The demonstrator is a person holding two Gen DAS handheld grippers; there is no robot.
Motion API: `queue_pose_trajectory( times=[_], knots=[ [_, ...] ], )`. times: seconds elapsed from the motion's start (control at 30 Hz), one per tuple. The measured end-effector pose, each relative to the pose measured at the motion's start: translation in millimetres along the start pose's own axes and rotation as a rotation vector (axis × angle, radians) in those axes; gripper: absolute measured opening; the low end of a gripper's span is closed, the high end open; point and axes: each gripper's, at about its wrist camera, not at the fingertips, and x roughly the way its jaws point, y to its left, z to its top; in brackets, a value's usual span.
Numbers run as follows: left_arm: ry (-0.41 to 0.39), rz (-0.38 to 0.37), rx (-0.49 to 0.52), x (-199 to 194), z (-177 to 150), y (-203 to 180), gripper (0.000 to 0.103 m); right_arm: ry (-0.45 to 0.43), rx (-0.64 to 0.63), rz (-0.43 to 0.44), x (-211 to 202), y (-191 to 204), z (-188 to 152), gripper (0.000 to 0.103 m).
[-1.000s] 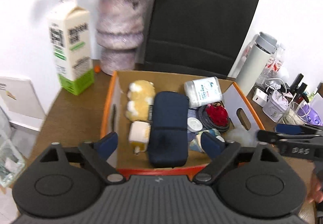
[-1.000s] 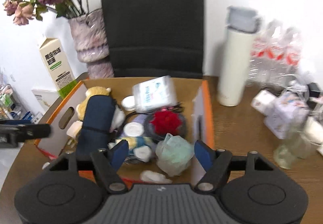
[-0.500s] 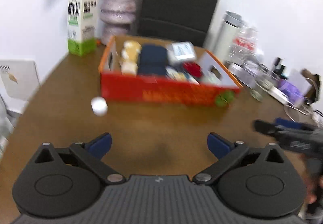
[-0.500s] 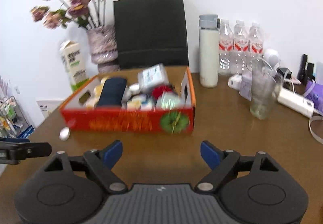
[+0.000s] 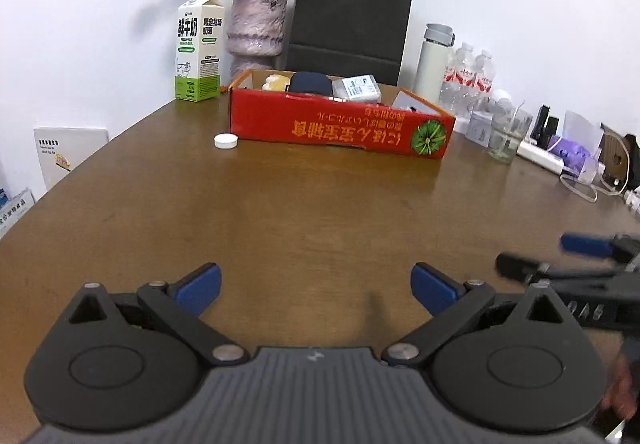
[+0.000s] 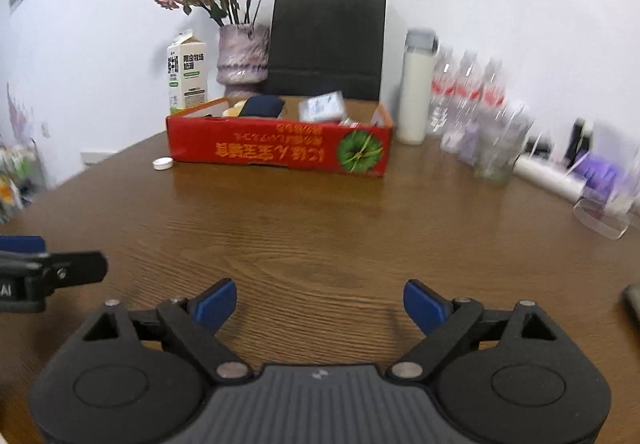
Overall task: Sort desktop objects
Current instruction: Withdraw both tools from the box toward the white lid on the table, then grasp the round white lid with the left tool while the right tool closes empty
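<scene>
Between the blue pads (image 5: 198, 286) of the left gripper (image 5: 316, 286): bare table (image 5: 320, 212) only, jaws spread wide, nothing held. Same at the right gripper (image 6: 318, 302): jaws just opened further, nothing between them, pads (image 6: 214, 302) apart over the wood. Both angled gently down, side by side, near the table's front. Far across, well apart from both: red box (image 5: 340, 128) filled with sorted items, white cap (image 5: 226, 141) just beside its left corner. Behind it, against the white wall: milk carton (image 5: 199, 48), vase (image 5: 256, 32), black bag (image 5: 350, 20). Right of the box: flask (image 5: 434, 62), bottles (image 5: 468, 74), glass (image 5: 508, 136), cluttered edge. Wide clear wood ahead.
</scene>
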Motion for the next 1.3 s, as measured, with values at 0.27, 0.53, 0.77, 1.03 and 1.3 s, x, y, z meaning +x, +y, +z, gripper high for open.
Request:
queue_pose_trajectory(
  times=[0.27,0.53,0.77,1.03,1.3],
  knots=[
    [0.031,0.051,0.027,9.1,-4.3,-2.1,0.103,-0.033,-0.01,0.028,-3.7,-1.9,-2.4,0.092],
    [0.087,0.037,0.034,19.2,-4.2,-4.5,0.103,-0.054,0.015,0.052,-6.0,-8.2,-5.2,0.092],
    [0.124,0.067,0.081,27.0,1.2,-10.3,0.103,-0.042,0.052,0.073,-5.0,-14.0,-5.1,0.092],
    [0.074,0.096,0.089,47.7,49.4,16.9,0.102,0.042,-0.008,0.163,16.2,-6.5,7.4,0.092],
    [0.042,0.107,0.069,134.2,121.9,69.2,0.08,0.09,0.03,0.176,69.1,-10.5,53.6,0.089]
  ],
)
